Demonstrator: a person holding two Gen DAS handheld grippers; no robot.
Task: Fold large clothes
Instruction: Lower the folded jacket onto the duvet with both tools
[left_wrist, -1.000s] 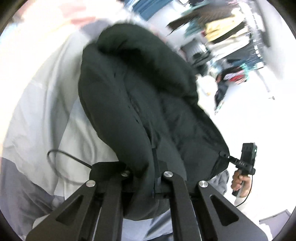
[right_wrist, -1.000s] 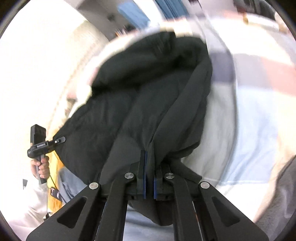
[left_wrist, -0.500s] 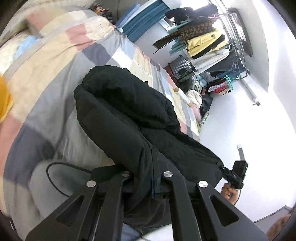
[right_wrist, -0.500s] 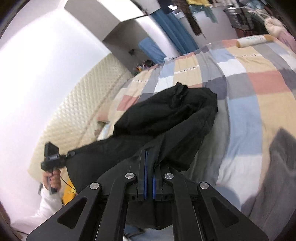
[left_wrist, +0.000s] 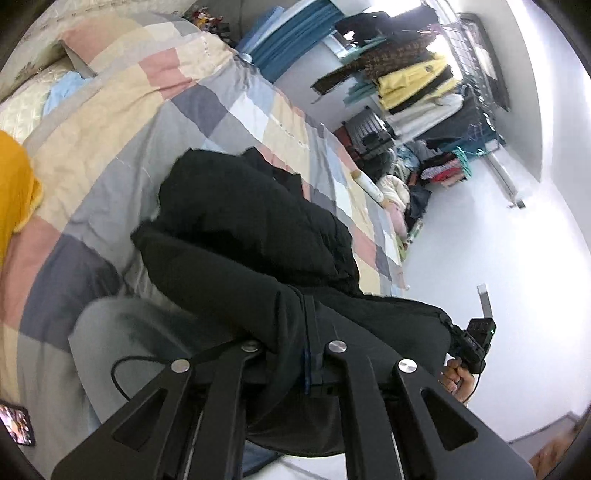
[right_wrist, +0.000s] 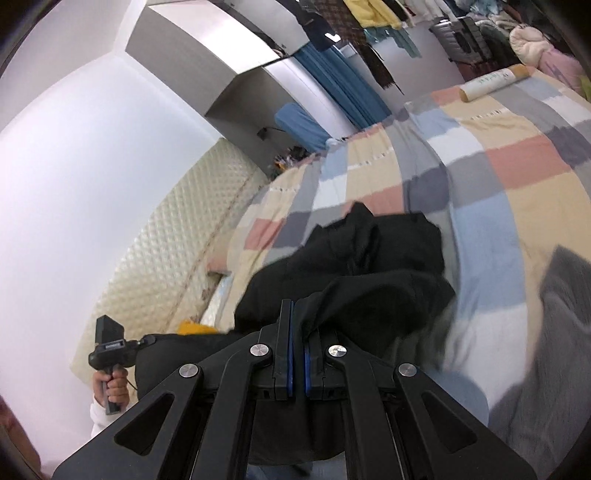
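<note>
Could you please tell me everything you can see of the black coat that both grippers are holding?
The black coat is a bulky, matte, padded-looking garment. Its near edge is pinched in the shut jaws of the left gripper and the right gripper and stretches between them. The rest lies bunched in thick folds on the checked bedspread.
</note>
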